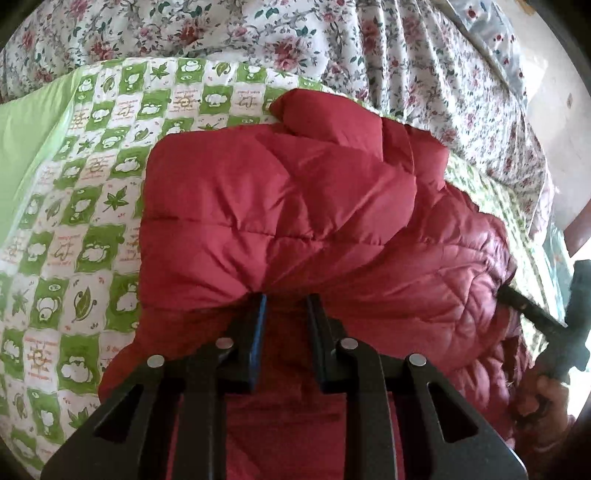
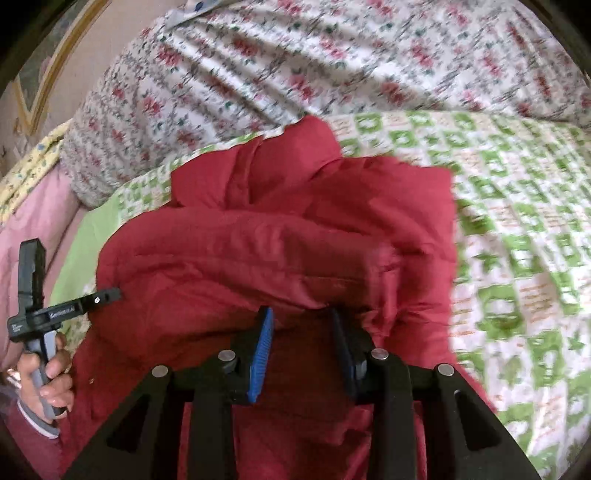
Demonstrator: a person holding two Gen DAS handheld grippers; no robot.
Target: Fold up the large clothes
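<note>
scene: red quilted jacket [image 1: 280, 206] bunched on green-checked bedspread [image 1: 74, 206] | left gripper [image 1: 285, 299]: jaws narrow, pinching near hem | right gripper [image 2: 302, 314]: jaws part-open, fabric between, grip unclear | risk: slick puffy fabric slips, fold springs open or skews

jacket [image 1: 280, 206]: solid deep red, quilted in stitched panels
jacket lining [image 1: 469, 291]: darker red, diamond quilting
bedsheet [image 1: 92, 177]: green and white checks with leaves and cartoon figures
quilt [image 1: 280, 33]: white with red roses and dark green leaves
left gripper [image 1: 286, 306]: black
right gripper [image 2: 303, 321]: black, blue pads on fingers [image 2: 263, 347]
</note>
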